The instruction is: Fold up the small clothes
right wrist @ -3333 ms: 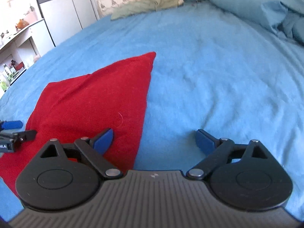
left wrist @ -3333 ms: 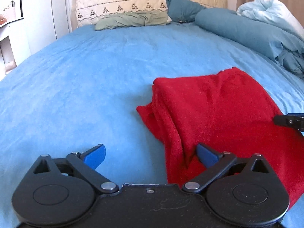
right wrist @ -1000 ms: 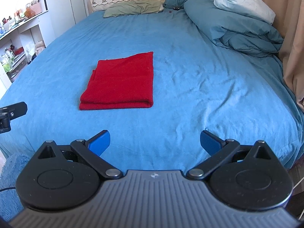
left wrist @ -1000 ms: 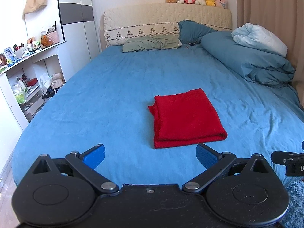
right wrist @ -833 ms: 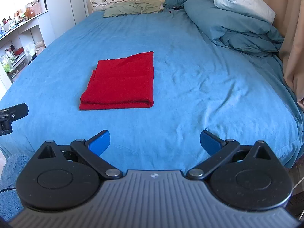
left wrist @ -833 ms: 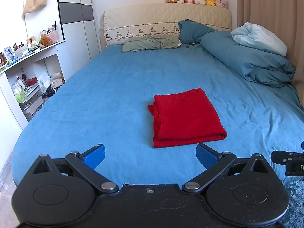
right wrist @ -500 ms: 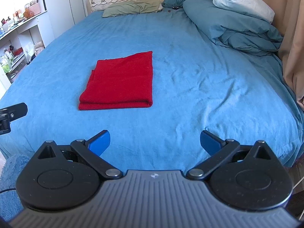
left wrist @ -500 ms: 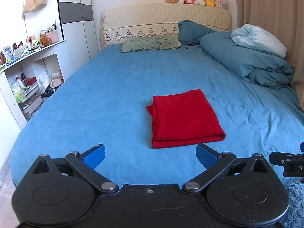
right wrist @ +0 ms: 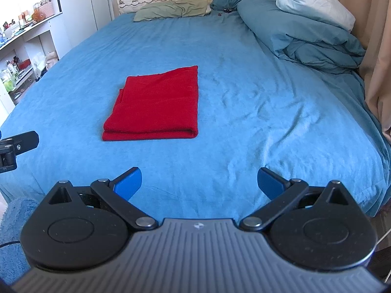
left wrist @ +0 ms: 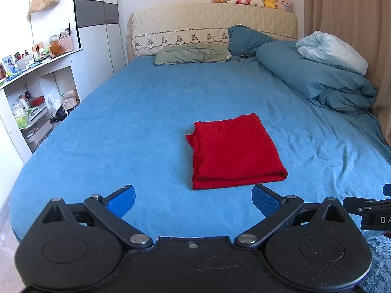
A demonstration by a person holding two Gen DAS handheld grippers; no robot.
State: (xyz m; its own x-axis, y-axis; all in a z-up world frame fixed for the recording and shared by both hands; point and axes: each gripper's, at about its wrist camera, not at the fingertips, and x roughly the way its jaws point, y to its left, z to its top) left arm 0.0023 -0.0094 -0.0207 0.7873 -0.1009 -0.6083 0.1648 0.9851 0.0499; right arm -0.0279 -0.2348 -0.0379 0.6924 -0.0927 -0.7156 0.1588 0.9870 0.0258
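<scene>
1. Plainly, both sets of fingers stand spread wide and empty: the left gripper (left wrist: 193, 199) and the right gripper (right wrist: 199, 182) hold nothing.
2. Both hover level at the foot of the bed (right wrist: 244, 97), well back from the cloth, pointing toward the headboard.
3. The red garment (left wrist: 234, 150) lies folded, a neat rectangle mid-bed.
4. It looks soft, light and limp; I judge a pinch at the doubled near edge or a corner would carry it best.
</scene>
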